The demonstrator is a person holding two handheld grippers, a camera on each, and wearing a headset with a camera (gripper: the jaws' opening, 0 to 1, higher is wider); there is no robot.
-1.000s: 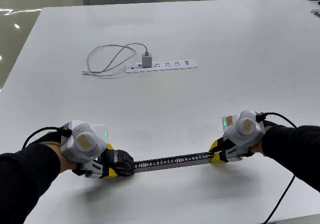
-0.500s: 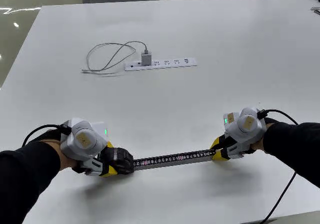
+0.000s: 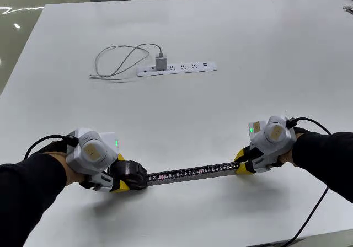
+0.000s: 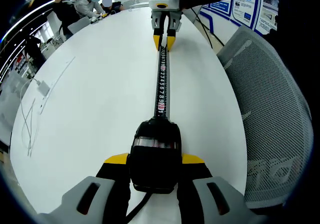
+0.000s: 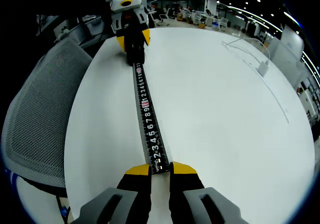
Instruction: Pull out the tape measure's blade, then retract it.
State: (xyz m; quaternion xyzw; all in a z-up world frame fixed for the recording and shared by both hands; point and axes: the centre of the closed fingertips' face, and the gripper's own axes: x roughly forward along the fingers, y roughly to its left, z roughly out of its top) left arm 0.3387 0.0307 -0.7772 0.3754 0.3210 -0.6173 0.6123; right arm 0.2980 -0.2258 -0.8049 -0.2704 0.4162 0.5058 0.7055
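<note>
Slightly more blade [image 3: 193, 173] was out than a second before, the right gripper [image 3: 240, 165] having edged off toward the right of the frame. Low in the head view the black tape measure [image 3: 129, 175] sat at lower left, clamped between the yellow-tipped jaws of the left gripper [image 3: 122, 176]. The numbered blade ran from its mouth, low over the table [image 3: 220, 48], to the right gripper, whose jaws were pinched on the very tip. A power strip [image 3: 176, 67] with its looped cable [image 3: 116, 62] lay well apart, toward the top of the frame. The pull-out looked to be under way; to do it well, draw straight in line with the mouth, keep the blade flat and untwisted, hold the body firm, and later feed the tip back rather than letting it snap.
</note>
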